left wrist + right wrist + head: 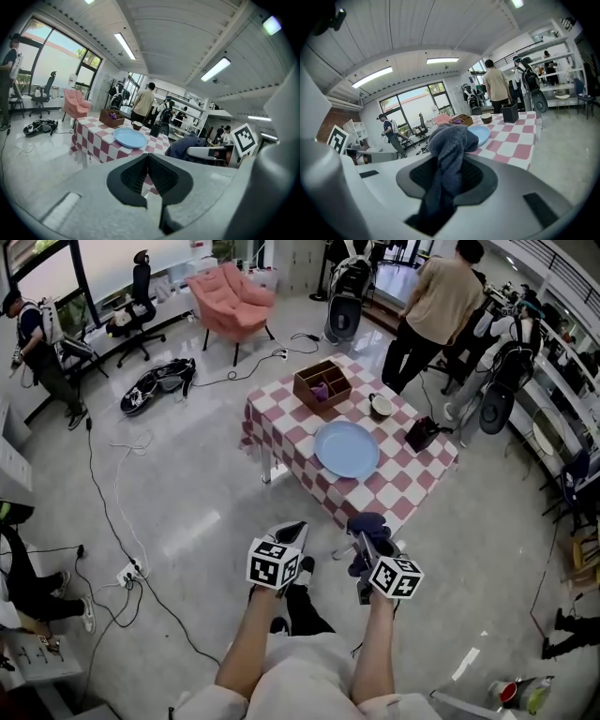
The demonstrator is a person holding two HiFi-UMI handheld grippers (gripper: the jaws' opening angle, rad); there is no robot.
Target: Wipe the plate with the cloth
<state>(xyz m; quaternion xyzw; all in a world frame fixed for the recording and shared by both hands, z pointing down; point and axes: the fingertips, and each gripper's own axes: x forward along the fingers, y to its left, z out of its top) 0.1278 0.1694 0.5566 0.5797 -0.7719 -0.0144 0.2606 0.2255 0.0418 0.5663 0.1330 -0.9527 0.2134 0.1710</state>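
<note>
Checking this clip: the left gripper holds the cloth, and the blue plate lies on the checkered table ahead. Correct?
Not quite: it is the right gripper that holds the cloth, as the right gripper view shows. The left gripper has its jaws together with nothing between them. The plate does lie on the checkered table ahead.
</note>
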